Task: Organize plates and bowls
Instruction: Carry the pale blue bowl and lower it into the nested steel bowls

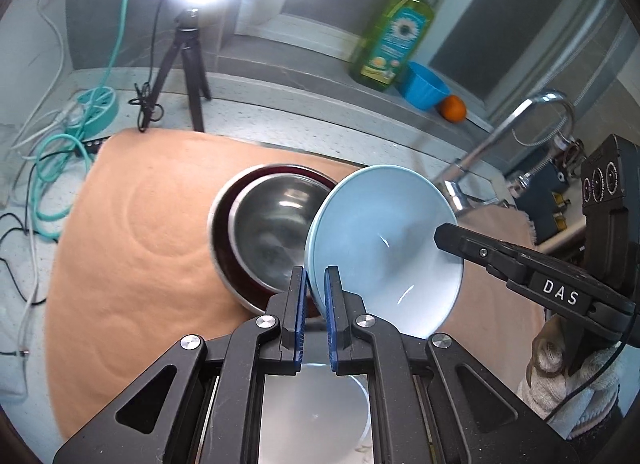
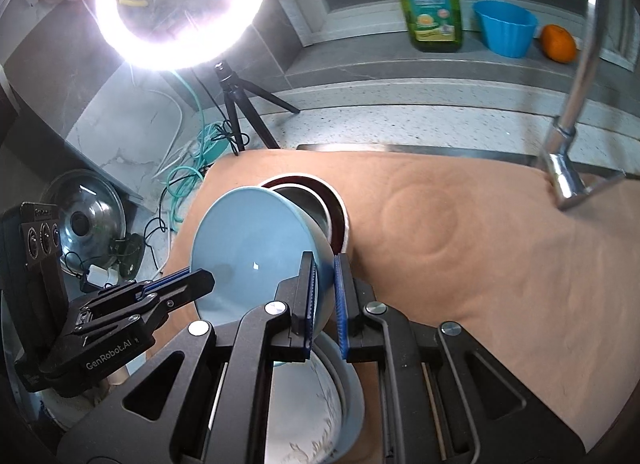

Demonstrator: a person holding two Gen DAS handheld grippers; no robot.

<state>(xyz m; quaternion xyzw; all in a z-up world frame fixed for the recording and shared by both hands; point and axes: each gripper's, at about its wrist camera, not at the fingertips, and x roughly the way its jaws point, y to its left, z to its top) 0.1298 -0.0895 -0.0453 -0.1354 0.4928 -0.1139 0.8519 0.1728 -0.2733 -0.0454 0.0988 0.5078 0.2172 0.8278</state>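
Both grippers clamp opposite rims of the light blue bowl (image 1: 384, 240): left gripper (image 1: 316, 304) on one edge, right gripper (image 2: 326, 296) across. Two-point grip keeps it steady, tilted, above the steel bowl (image 1: 276, 223) nested mid-mat on the peach mat (image 1: 132, 223), likely stacking there next.

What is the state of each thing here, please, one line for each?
Blue bowl: lifted, tilted, gripped at two sides of its rim.
Left gripper: shut on the bowl rim.
Right gripper: shut on the bowl rim.
Steel bowl: upright, nested in a dark red bowl.
Ring light: on.
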